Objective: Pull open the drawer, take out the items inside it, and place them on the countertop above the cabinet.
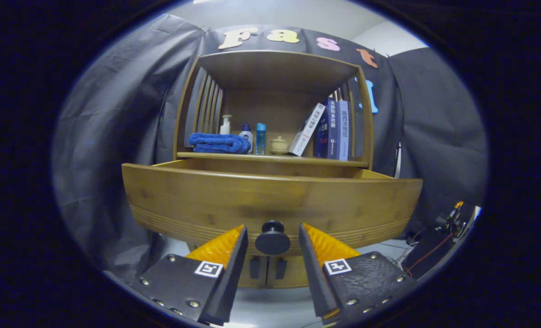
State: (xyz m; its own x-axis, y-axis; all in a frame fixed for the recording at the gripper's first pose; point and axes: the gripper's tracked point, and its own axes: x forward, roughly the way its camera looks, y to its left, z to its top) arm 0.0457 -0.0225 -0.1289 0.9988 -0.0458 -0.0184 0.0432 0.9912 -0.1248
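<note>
The gripper [272, 248] is straddling the drawer's knob [272, 238], fingers spread and touching nothing. The drawer [270, 200] is standing pulled out, its interior lying above and beyond the knob (contents hidden behind the front panel).

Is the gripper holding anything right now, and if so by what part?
Nothing is held. The gripper has its jaws open on either side of the round dark knob on the pulled-out wooden drawer front, with a gap showing on each side of the knob.
</note>
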